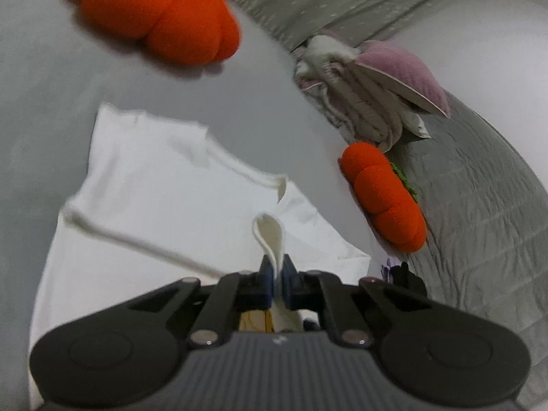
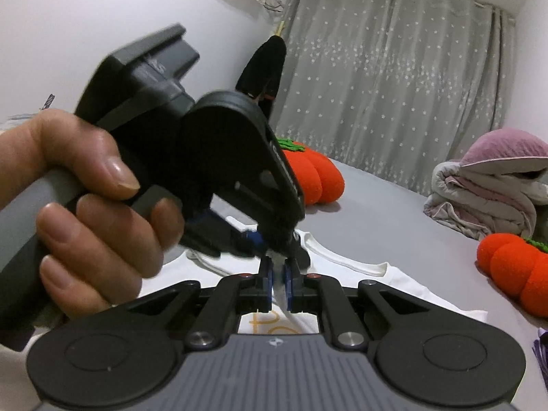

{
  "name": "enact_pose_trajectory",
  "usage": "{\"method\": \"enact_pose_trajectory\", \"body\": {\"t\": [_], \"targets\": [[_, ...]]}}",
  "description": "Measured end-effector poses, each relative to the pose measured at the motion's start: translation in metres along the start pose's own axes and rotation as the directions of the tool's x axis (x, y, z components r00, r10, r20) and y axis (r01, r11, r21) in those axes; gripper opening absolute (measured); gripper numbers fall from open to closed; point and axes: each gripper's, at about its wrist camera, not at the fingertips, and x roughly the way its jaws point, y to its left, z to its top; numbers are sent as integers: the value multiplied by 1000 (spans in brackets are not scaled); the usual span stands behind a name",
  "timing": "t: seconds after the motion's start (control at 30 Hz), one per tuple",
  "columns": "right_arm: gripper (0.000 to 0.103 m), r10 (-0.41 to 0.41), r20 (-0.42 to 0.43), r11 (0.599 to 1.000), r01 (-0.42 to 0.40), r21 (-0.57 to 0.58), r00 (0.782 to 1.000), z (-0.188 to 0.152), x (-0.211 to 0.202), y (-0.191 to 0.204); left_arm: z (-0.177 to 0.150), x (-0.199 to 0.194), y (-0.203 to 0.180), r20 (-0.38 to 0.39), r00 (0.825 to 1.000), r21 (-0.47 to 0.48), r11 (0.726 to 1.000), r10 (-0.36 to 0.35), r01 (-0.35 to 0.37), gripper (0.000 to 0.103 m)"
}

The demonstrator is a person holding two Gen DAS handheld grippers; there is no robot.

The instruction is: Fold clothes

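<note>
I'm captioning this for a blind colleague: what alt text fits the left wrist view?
The left gripper is shut on a fold of a white T-shirt spread on a grey bed. Two orange pumpkin cushions and a bundled quilt lie beyond.

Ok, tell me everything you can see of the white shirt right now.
The white, soft cotton-looking T-shirt lies mostly flat on the grey bed sheet, partly folded, with a sleeve and ribbed hems showing. A yellow print peeks out beneath the right gripper. The left gripper pinches a looped fold of its edge; the right gripper's jaws also clamp white fabric. Both grippers hold it close together.
</note>
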Motion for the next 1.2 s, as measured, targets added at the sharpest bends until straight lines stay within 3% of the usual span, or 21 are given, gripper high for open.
{"method": "enact_pose_trajectory", "body": {"t": [0.13, 0.27, 0.37, 0.47, 0.57, 0.7, 0.87, 0.97, 1.1, 1.2], "targets": [[14, 57, -35, 998, -56, 25, 998, -3, 1, -7, 13, -8, -10, 47, 999, 48, 999, 3, -6, 6], [23, 114, -111, 993, -111, 28, 987, -12, 15, -12, 29, -15, -12, 64, 998, 25, 999, -29, 27, 6], [23, 86, -166, 992, -68, 109, 982, -21, 30, -29, 35, -20, -10, 64, 997, -14, 999, -49, 50, 6], [24, 22, -189, 955, 35, 294, 982, -29, 42, -70, 38, -27, -11, 74, 995, -24, 998, -62, 64, 6], [27, -13, -204, 874, 110, 473, 979, -39, 45, -110, 41, -35, -8, 90, 994, -23, 998, -60, 62, 6], [29, -49, -231, 755, 188, 629, 972, -53, 46, -157, 45, -40, -2, 110, 993, -25, 999, -42, 45, 6], [30, -88, -270, 569, 271, 777, 959, -81, 41, -211, 51, -46, 6, 134, 991, -28, 999, -19, 23, 6], [30, -73, -281, 470, 281, 837, 957, -97, 36, -235, 54, -49, 11, 148, 989, -30, 1000, -6, 10, 6], [30, -75, -249, 382, 259, 887, 966, -102, 32, -252, 54, -50, 13, 149, 989, -31, 1000, -1, 6, 6], [30, -13, -167, 248, 165, 955, 986, -111, 30, -259, 54, -49, 15, 148, 989, -31, 1000, 0, 4, 6]]}}
